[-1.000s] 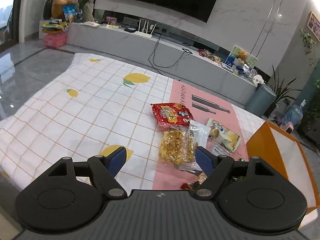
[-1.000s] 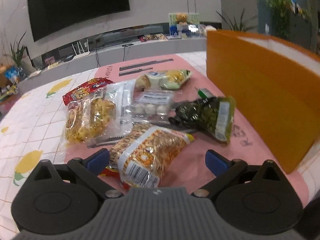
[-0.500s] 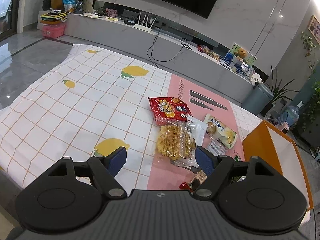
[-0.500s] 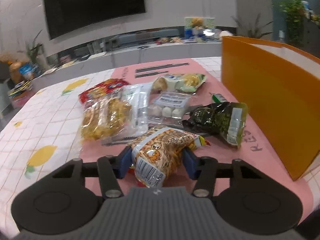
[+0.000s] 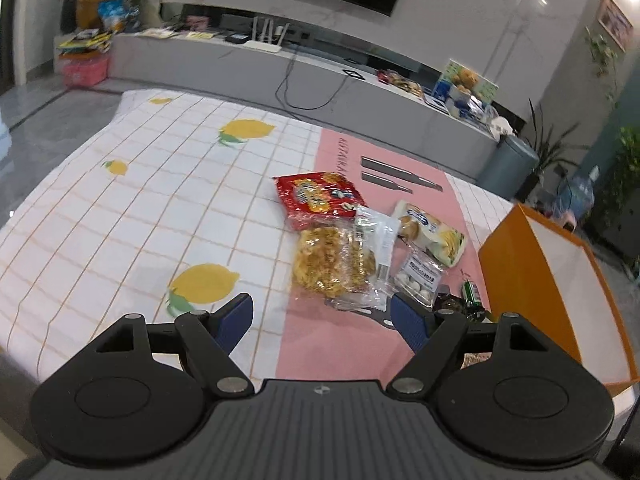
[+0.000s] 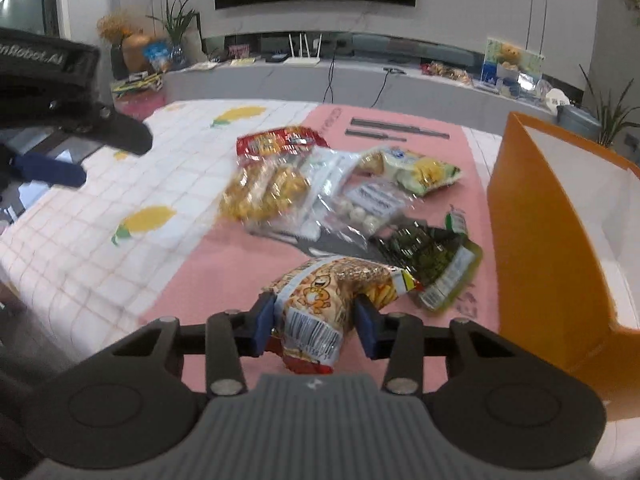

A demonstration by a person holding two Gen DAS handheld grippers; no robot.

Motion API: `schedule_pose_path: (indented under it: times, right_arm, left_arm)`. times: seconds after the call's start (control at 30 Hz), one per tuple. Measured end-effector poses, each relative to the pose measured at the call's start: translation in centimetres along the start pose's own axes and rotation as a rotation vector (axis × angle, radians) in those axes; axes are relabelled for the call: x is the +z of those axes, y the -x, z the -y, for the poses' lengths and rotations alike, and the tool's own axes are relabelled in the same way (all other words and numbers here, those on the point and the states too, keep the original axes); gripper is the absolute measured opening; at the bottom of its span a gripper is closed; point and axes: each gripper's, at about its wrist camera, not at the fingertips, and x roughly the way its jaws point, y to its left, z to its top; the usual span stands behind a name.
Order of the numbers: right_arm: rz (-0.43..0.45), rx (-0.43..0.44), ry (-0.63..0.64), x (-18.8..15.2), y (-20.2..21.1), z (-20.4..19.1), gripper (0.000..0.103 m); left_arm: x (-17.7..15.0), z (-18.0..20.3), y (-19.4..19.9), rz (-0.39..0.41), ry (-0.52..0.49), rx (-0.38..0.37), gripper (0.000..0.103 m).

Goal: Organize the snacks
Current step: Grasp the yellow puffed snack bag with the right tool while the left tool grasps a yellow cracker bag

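— What is gripped at the centre?

— An orange snack bag point(image 6: 320, 304) is pinched between the blue pads point(image 6: 264, 322) of the right gripper point(image 6: 314, 322), whose jaws are closing on it; the bag's barcode end is seen hanging toward the camera, above the pink mat point(image 6: 224, 280).

— And what is seen around it?

— A dark green packet point(image 6: 432, 264) is seen just beside the bag, on the mat. Farther back, a clear bag of yellow snacks point(image 6: 264, 196), a packet of white balls point(image 6: 368, 208), a pale yellow-green bag point(image 6: 420, 168) and a red bag point(image 6: 280, 142) are laid in a loose heap, several overlapping. An orange box point(image 6: 540, 240), open at the top and white inside, is stood at the right edge of the mat.

— And the other claw?

— The left gripper point(image 5: 322, 316) is held wide, nothing between its jaws, over the edge where the mat meets the lemon-print cloth point(image 5: 120, 220). The heap is seen just past its fingertips. In the right view it is shown at the upper left, well apart from the snacks.
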Motion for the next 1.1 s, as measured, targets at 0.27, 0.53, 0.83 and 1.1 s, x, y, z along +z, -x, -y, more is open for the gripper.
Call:
schedule_pose_path:
  times: [0.27, 0.53, 0.83, 1.1]
  right_arm:
    - [-0.057, 0.042, -0.029, -0.2, -2.2, 1.0, 0.045]
    - [-0.083, 0.071, -0.156, -0.6, -3.8, 2.3, 0.077]
    - [-0.067, 0.054, -0.119, -0.8, -4.2, 1.6, 0.083]
    - [-0.064, 0.038, -0.051, -1.1, -4.3, 0.9, 0.086]
  left_arm:
    - [2.1, 0.7, -5.2, -0.086, -0.009, -0.010, 0.092]
    - [2.9, 4.0, -10.3, -0.098, -0.171, 0.006, 0.092]
    - [3.0, 5.2, -15.7, -0.156, -0.275, 0.170, 0.093]
    - [3.1, 3.5, -18.4, -0.209, -0.177, 0.138, 0.103]
